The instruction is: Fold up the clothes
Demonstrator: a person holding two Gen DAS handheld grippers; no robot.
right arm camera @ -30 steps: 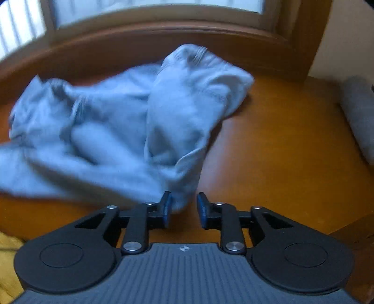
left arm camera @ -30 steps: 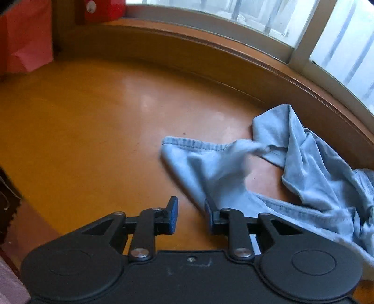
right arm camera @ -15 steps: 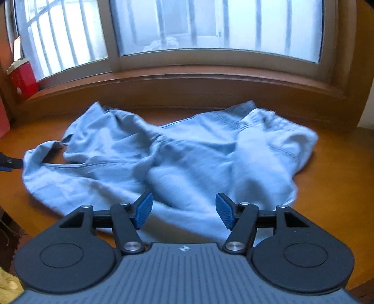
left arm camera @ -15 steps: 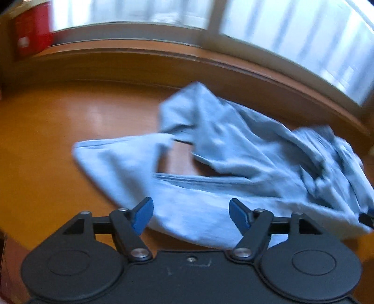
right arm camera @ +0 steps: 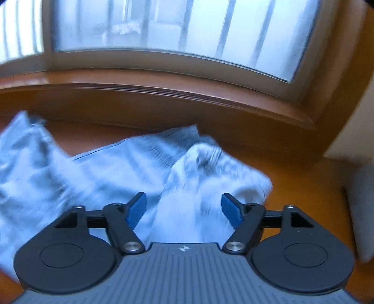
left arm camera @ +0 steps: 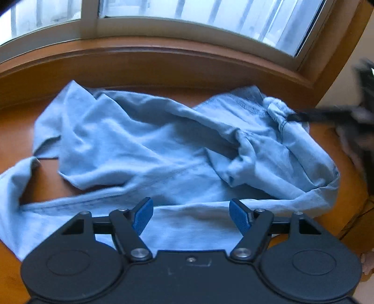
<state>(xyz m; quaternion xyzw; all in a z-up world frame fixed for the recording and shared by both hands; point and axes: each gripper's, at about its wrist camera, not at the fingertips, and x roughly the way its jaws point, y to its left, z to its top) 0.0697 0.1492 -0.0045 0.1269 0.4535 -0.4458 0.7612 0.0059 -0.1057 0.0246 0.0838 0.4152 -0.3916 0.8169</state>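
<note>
Two grippers hang over one piece of light blue clothing that lies crumpled on the orange-brown wooden worktop. The left gripper has its jaws spread wide, with the blue pads well apart. The near edge of the cloth lies under the gap, and neither pad presses on it. These jaws have just been opening, and they hold nothing. The right gripper is spread wide too, and its jaws have just been opening further. A bunched hump of the blue clothing sits under and ahead of the gap, but the picture is blurry there and the pads do not pinch it. In the left view the cloth stretches across most of the worktop, full of wrinkles and folds, with a stitched hem toward the far right. Near that hem, a dark blurred shape reaches in from the right edge and its tip is right at a bunched bit of cloth; it is too blurry to tell if it touches. Behind the cloth runs a curved wooden sill, and above it is a bright window with bars. At the right edge of the right view sits something pale and grey, too blurred to name.
</note>
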